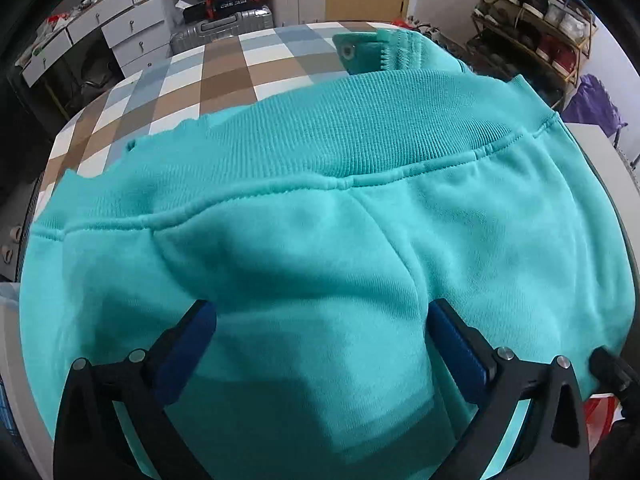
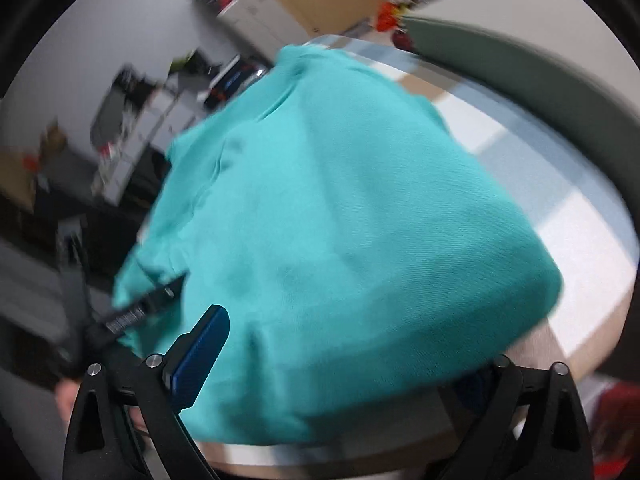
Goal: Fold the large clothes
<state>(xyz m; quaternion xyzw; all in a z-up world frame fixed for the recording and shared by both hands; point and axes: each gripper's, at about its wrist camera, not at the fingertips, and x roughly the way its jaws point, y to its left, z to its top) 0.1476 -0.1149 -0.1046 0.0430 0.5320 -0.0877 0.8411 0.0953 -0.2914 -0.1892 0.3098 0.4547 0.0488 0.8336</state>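
Left wrist view: teal sweatshirt (image 1: 320, 240) lies spread over the checked tabletop (image 1: 192, 76), filling most of the view. Ribbed hem band crosses the upper part; beyond it a folded piece with a metal eyelet. Bare checked surface open at far left and far centre; the garment reaches the tabletop's right edge. Drawer unit (image 1: 116, 28) and silver suitcase (image 1: 224, 26) stand past the far edge, shoe rack (image 1: 532, 20) at far right.

Left gripper (image 1: 322, 312): jaws wide apart, blue pads poised over the fleece, cloth lying flat between them, not pinched.

Right wrist view, heavily blurred: same sweatshirt (image 2: 340, 220) bulks across the middle, bare tabletop (image 2: 560, 208) open to its right, near rim curving below. Right gripper (image 2: 348, 344): jaws apart; left pad shows beside the cloth, right pad hidden under the garment's near edge. Contact there cannot be made out. Background furniture smeared, unreadable.
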